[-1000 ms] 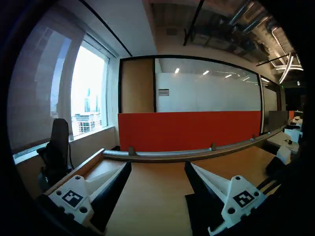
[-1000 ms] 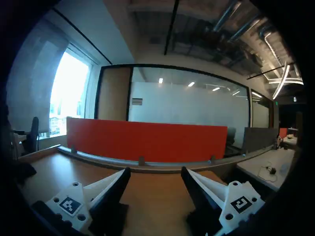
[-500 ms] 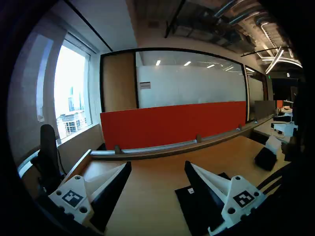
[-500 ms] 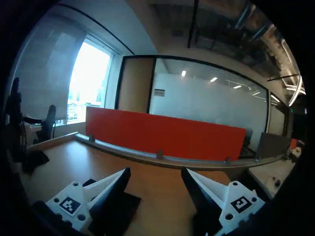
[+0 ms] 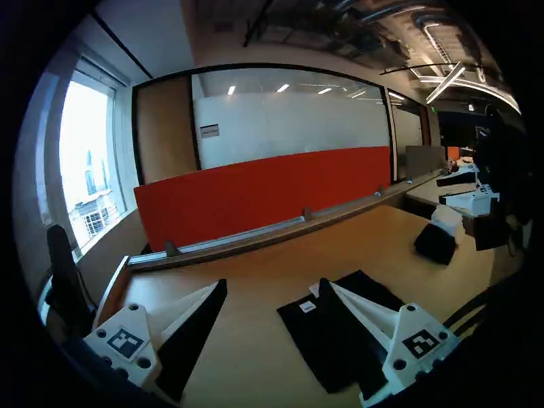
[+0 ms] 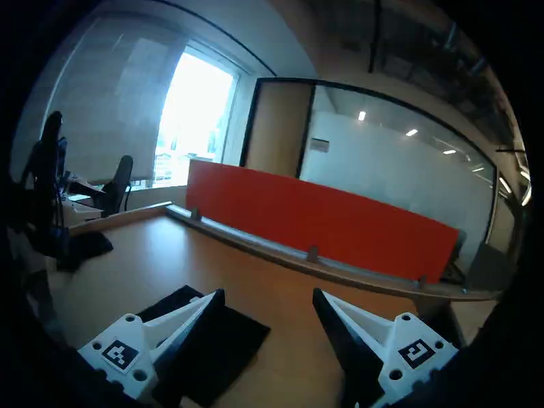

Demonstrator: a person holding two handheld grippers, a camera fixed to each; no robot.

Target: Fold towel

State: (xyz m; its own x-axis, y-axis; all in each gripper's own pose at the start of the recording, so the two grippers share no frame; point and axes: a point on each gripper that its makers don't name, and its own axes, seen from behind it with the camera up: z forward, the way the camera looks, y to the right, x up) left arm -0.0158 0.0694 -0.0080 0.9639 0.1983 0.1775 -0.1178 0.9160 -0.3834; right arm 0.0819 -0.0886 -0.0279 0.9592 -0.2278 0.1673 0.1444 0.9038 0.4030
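Towel (image 5: 306,340) flat on desk (image 5: 272,258); left gripper (image 5: 272,282), right gripper (image 6: 267,292) gape empty; best pinch near corners together.

The towel (image 5: 306,340) is black with a small white tag. The counter (image 5: 272,268) beneath it is warm tan wood. Behind the counter, a divider (image 5: 258,190) is orange-red. The jaws are white with black-and-white square markers.

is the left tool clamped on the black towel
No, the left tool is wide open with nothing pinched in it, and the black towel lies flat on the desk.
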